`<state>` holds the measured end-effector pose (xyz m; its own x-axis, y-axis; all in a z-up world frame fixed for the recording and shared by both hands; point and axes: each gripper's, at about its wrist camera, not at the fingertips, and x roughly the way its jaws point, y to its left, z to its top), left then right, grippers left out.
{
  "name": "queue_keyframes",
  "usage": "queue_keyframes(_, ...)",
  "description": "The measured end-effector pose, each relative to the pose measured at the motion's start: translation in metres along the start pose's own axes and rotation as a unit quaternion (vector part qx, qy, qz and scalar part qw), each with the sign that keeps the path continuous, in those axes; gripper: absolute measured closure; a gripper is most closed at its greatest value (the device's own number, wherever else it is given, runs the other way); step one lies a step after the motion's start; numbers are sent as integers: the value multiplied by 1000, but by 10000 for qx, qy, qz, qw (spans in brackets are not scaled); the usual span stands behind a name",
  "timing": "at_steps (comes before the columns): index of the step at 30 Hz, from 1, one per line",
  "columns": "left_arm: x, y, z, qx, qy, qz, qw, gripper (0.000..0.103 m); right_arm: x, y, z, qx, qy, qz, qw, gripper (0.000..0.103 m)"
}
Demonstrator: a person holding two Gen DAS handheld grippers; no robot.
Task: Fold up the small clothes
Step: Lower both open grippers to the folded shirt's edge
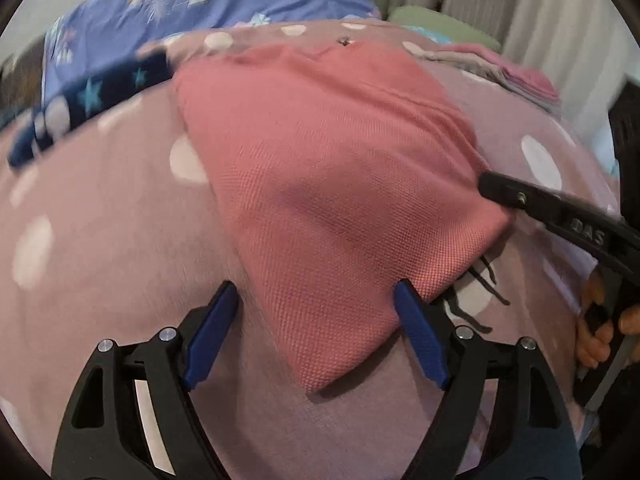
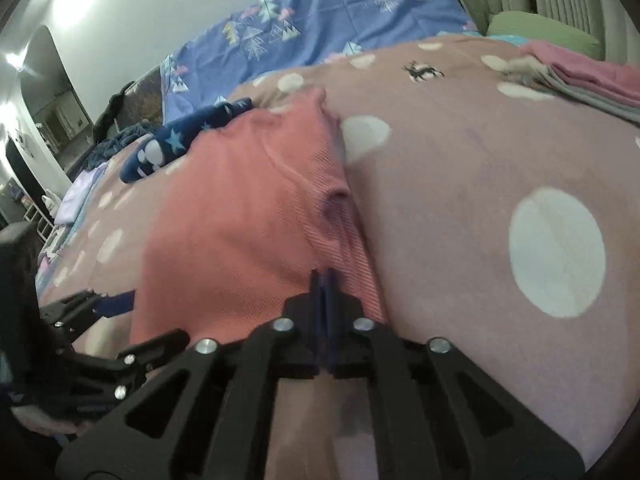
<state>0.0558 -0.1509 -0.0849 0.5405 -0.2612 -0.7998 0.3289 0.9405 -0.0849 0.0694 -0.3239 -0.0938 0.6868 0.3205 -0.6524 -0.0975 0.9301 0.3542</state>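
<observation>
My left gripper (image 1: 316,300) stands with its 2 blue fingers (image 1: 212,336) spread wide at the bottom of the left wrist frame, straddling the near corner of the salmon-pink garment (image 1: 320,168); neither pad presses the cloth. The garment lies in mid-frame on the dusty-pink spotted blanket (image 1: 100,240). My right gripper (image 2: 325,274) has its 2 fingers pressed together at the lower centre of the right wrist frame, pinched on the garment's right edge. A navy starred garment (image 2: 180,140) lies at the upper left, folded clothes (image 2: 592,76) at the upper right.
</observation>
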Motion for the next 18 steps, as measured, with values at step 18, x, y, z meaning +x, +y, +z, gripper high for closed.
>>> queue_keyframes(18,12,10,22,-156,-96,-106,9998,15,76,23,138,-769,255,-61,9967,63)
